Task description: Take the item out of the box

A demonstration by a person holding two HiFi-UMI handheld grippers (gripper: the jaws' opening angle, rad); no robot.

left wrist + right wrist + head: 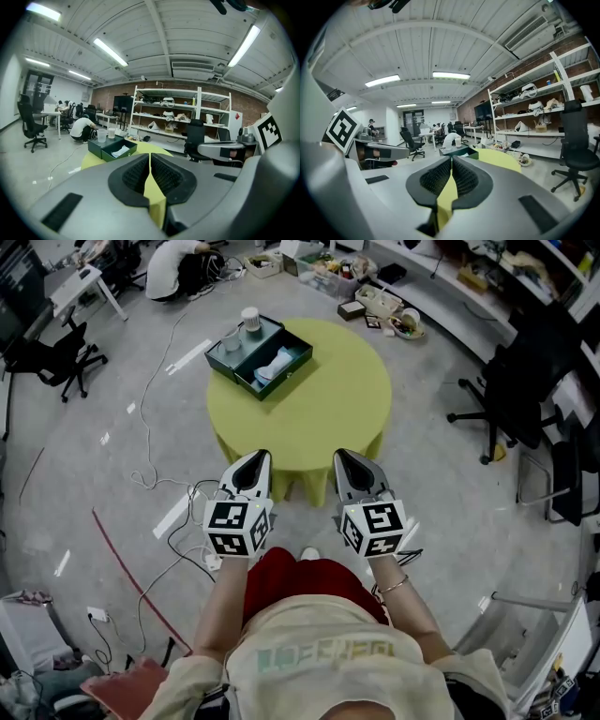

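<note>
A dark green box (272, 367) lies open at the far left of a round yellow-green table (328, 409). A white item (277, 365) rests inside it. The box's lid part (234, 341) carries a clear cup (249, 319). Both grippers hover short of the table's near edge, side by side and well back from the box. My left gripper (254, 458) is shut and holds nothing. My right gripper (350, 457) is also shut and empty. The left gripper view shows the box (112, 147) with the white item (121, 151) far beyond the closed jaws.
White cables (155, 427) trail on the grey floor left of the table. Black office chairs (511, 390) stand at the right and one (56, 357) at the left. A person (173, 268) crouches at the far left. Shelves (178, 117) line the brick wall.
</note>
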